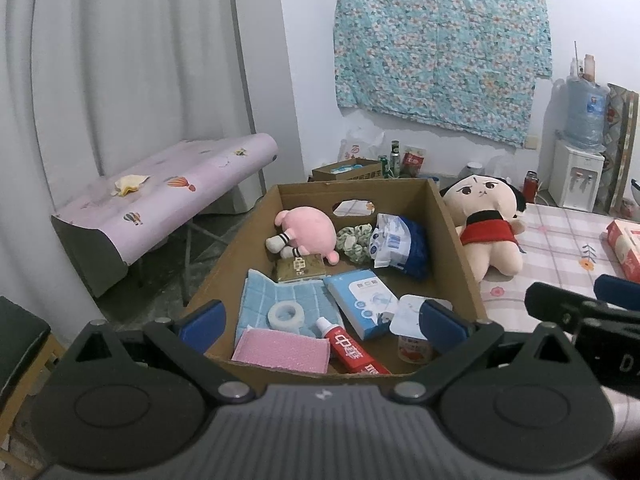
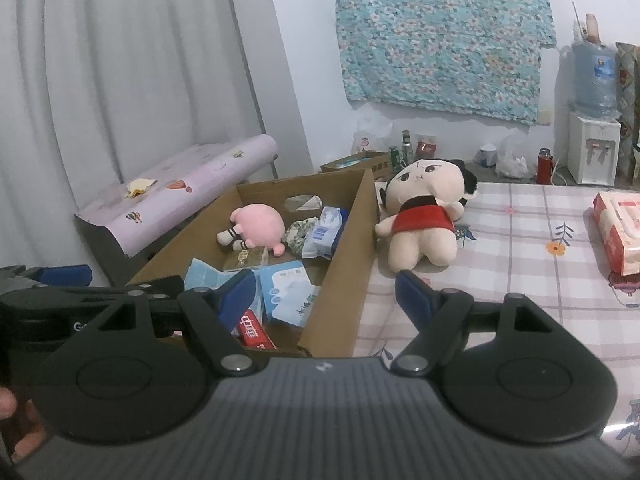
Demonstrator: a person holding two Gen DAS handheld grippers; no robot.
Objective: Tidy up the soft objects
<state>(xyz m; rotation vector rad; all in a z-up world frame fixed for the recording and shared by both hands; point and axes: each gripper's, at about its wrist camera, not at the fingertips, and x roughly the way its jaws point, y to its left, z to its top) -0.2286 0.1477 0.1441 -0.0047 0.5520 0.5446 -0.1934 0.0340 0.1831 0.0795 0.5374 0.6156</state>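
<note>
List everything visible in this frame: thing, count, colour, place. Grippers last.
cardboard box: 1, brown, on checked table
pink plush: 1, pink, in box, far end
scrunchie: 1, green, in box
wipes pack: 1, blue-white, in box
blue cloth: 1, in box
tape roll: 1, white, on cloth
pink sponge: 1, box near edge
toothpaste: 1, red, in box
doll: 1, cream, red top, on table beside box
tissue pack: 1, red, table right
left gripper: open, over box
right gripper: open

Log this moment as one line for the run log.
left gripper: open, empty, over cardboard box | right gripper: open, empty | pink plush: in box | doll: on bed, beside box
</note>
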